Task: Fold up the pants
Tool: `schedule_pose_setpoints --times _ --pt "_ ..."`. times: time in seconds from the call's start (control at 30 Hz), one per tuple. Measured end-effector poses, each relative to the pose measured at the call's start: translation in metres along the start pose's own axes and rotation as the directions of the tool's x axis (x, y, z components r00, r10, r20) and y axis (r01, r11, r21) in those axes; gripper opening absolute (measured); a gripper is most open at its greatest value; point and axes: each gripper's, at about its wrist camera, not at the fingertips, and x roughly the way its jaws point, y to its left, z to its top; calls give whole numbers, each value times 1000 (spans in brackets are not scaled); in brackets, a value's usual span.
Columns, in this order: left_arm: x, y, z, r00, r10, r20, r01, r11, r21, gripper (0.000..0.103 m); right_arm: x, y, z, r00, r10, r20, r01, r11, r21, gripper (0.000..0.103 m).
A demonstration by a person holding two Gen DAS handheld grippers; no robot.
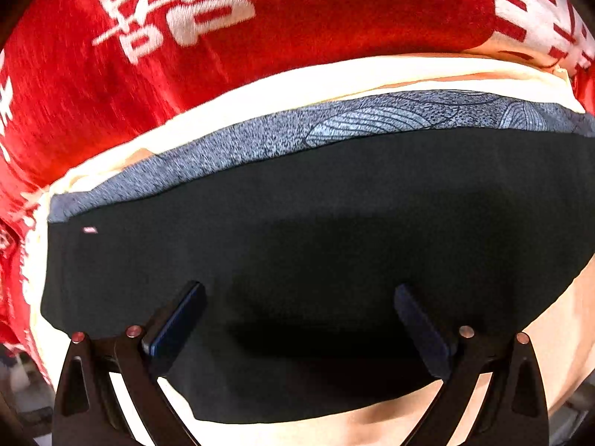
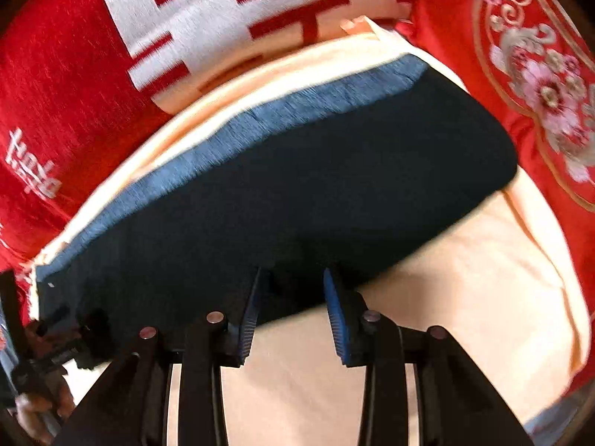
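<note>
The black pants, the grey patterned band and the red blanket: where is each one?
black pants [image 1: 316, 200], left wrist view, flat middle.
grey patterned band [image 1: 372, 119], left wrist view, along far edge.
red blanket [image 1: 334, 18], left wrist view, plain part.

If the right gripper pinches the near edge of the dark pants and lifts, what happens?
The dark pants lie flat in layers, so they'll probably sag and unfold. They look thin and light. The cream sheet under them may bunch if dragged.

My left wrist camera looks down from close above the dark folded pants [image 1: 316, 252], facing the red blanket [image 1: 334, 18]. My right wrist camera sits near their right edge. Both share pants, cream sheet [image 2: 465, 297] and blanket.
</note>
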Motion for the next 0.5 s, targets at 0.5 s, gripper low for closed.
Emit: schedule_pose_setpoints --times 0.5 --pt "29 93 67 999 43 -29 -48 973 -226 102 -22 42 -20 998 57 0 -56 985 -161 38"
